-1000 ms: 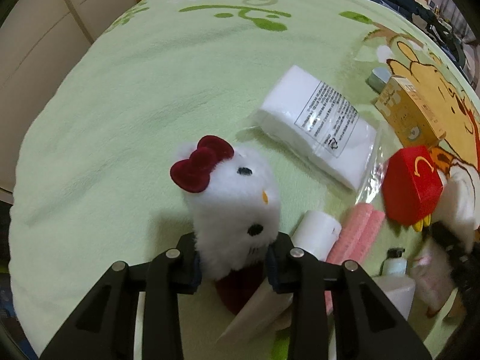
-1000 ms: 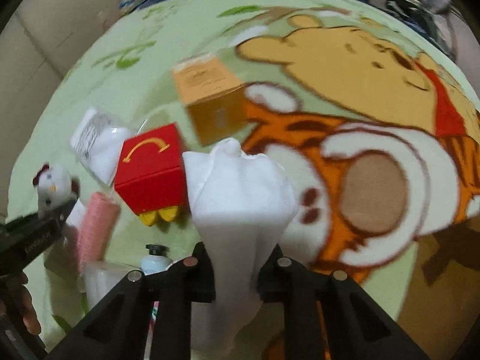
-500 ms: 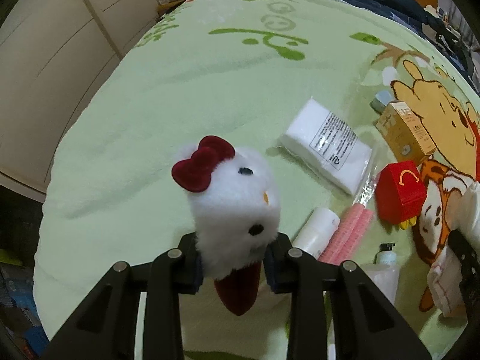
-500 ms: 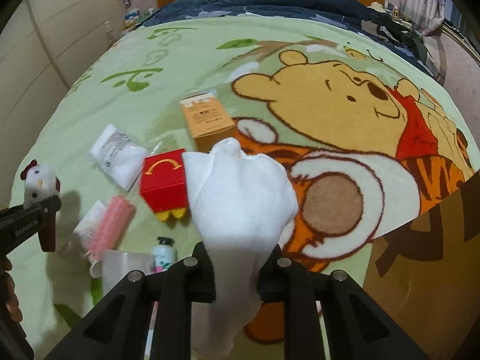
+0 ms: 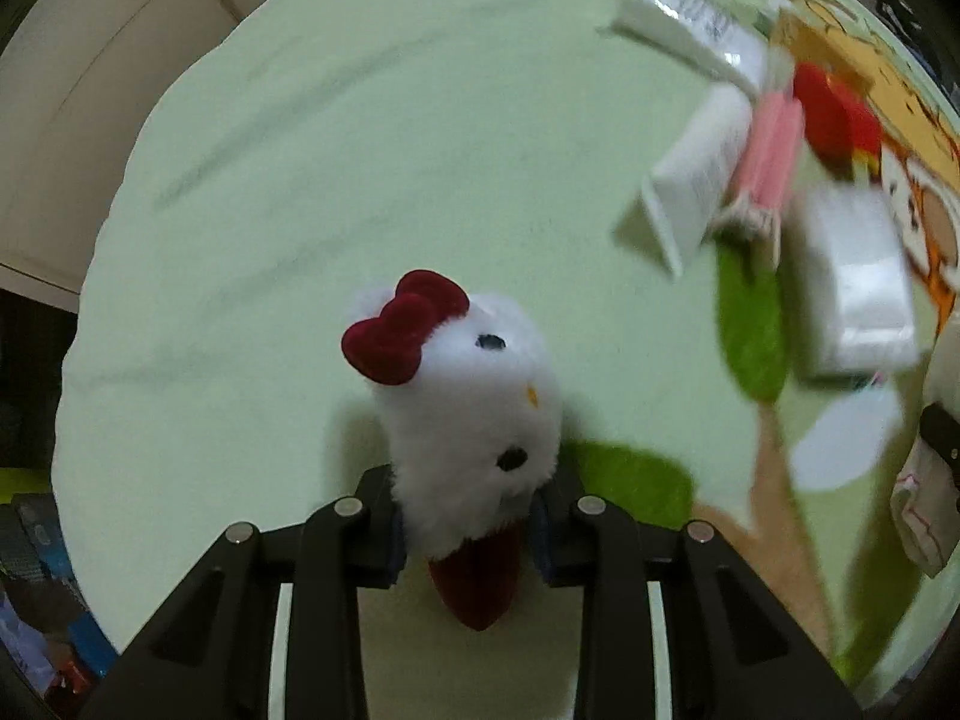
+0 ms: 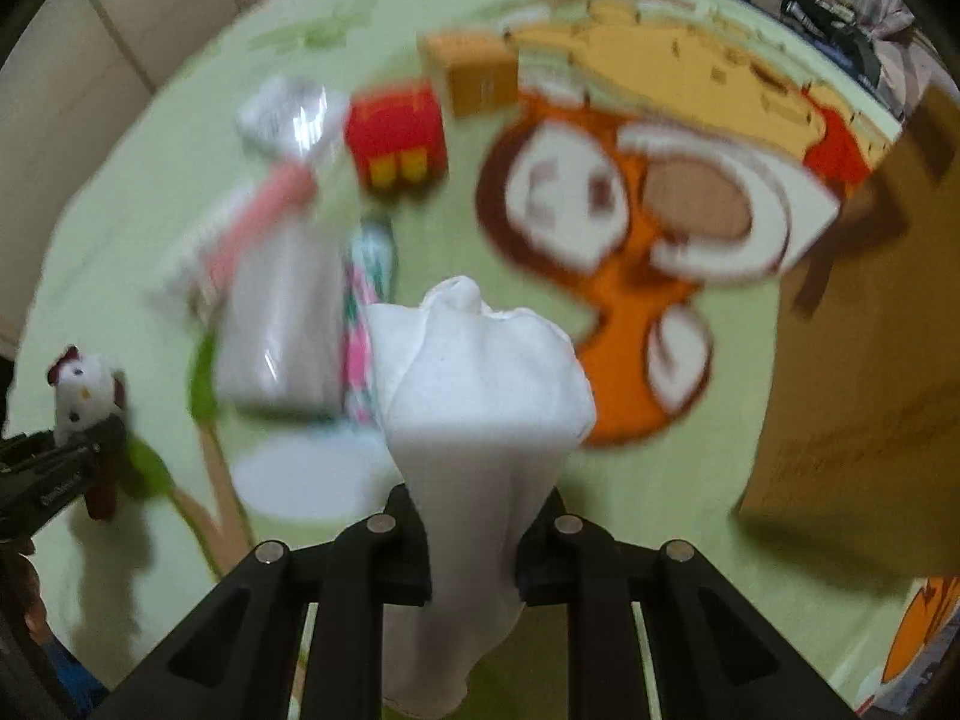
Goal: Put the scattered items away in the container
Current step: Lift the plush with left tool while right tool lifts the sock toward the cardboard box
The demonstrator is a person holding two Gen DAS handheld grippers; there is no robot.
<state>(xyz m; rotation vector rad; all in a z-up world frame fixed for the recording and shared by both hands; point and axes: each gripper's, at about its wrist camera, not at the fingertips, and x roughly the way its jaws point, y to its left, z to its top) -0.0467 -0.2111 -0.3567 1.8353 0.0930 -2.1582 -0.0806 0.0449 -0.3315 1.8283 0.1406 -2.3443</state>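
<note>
My left gripper (image 5: pixel 468 531) is shut on a white cat plush (image 5: pixel 468 414) with a red bow, held above the green blanket. It also shows far left in the right wrist view (image 6: pixel 84 387). My right gripper (image 6: pixel 474 546) is shut on a white sock (image 6: pixel 480 396) that hangs down between the fingers. A brown cardboard box (image 6: pixel 864 360) stands at the right of the right wrist view. Scattered on the blanket are a red carton (image 6: pixel 396 135), an orange box (image 6: pixel 477 72), a pink roll (image 5: pixel 771 147), a white tube (image 5: pixel 699 174) and a clear pack (image 5: pixel 852 288).
The green cartoon blanket (image 5: pixel 360 150) covers a bed. A white tissue pack (image 5: pixel 690 24) lies further back. A cream cupboard (image 5: pixel 72 60) stands at the left, past the bed's edge. Both views are motion-blurred.
Both grippers have swung, the views now blurred. The scattered items have shifted to the right in the left view; the cardboard box has come closer in the right view. Both grips are unchanged.
</note>
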